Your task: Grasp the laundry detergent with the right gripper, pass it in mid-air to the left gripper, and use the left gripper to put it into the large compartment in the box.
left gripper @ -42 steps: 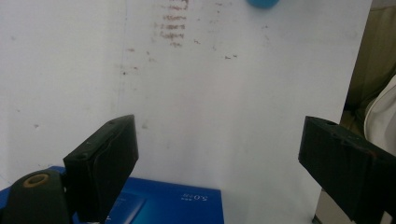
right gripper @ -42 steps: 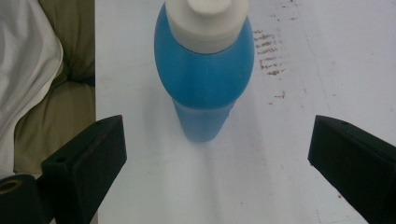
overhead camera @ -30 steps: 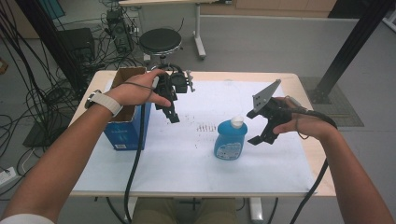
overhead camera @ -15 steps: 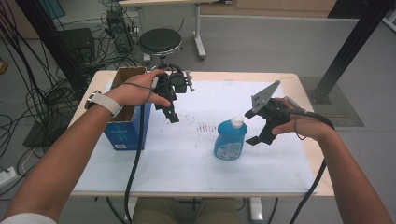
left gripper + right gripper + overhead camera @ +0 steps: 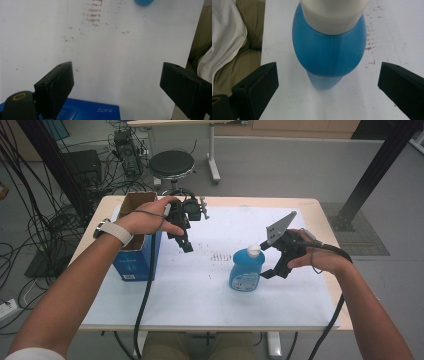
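White paper [image 5: 200, 290] covers most of a light wooden table [image 5: 320, 207], and near its middle, a little toward the person's right, stands the blue plastic bottle with a white cap [image 5: 246, 270]. It is upright on the paper, its printed label facing the person's side of the table. In the right gripper view the bottle [image 5: 329, 47] sits straight ahead between the two black jaws, which stand wide apart on either side of it without touching it; the white cap is at the top of that view and the blue body bulges below it.

The right gripper [image 5: 272, 262], held in the person's right hand [image 5: 320, 260], hangs just beside the bottle on its right, angled down toward it, with a grey three-cornered plate on top and a black cable trailing back along the forearm. Its jaws are open around the bottle and grip nothing.

Farther left, the left gripper [image 5: 186, 245] is held above the paper by the left hand [image 5: 147, 217], which wears a pale wristband. Its jaws point down and are spread wide with only bare paper [image 5: 117, 62] between them, marked with faint reddish-brown specks.

Just left of that gripper stands an open blue cardboard box [image 5: 135, 260], at the paper's left edge. Beyond the table are a round black stool [image 5: 171, 164] and tangled cables on a grey floor.
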A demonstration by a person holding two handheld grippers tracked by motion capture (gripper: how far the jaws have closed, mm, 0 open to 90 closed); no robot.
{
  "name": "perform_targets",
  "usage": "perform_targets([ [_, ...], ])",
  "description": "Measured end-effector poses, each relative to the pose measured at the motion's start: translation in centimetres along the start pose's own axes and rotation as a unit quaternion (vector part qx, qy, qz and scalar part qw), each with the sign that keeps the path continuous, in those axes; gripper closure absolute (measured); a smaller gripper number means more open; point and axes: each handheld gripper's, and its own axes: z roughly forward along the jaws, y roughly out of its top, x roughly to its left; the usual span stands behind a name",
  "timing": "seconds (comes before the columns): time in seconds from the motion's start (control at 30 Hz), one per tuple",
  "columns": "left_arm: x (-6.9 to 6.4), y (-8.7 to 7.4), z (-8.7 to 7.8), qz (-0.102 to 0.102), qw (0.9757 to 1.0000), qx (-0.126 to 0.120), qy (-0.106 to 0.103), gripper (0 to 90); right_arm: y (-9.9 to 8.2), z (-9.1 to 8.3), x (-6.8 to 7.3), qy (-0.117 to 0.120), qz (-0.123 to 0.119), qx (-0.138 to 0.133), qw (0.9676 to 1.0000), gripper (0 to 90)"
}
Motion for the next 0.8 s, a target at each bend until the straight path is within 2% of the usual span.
perform_targets([
  [0.3,0.0,0.0,0.3,0.0,1.0,0.001,-0.001,12.4,-0.3,0.9,0.0,0.002,-0.003,-0.013,0.9999,3.2],
  [0.5,0.0,0.0,0.3,-0.002,1.0,0.001,0.0,12.4,-0.7,1.1,0.0,-0.002,0.0,-0.035,0.9994,3.2],
  [0.8,0.0,0.0,0.4,-0.005,1.0,-0.001,0.0,12.4,-1.2,1.4,0.0,0.0,0.001,-0.052,0.9987,3.2],
])
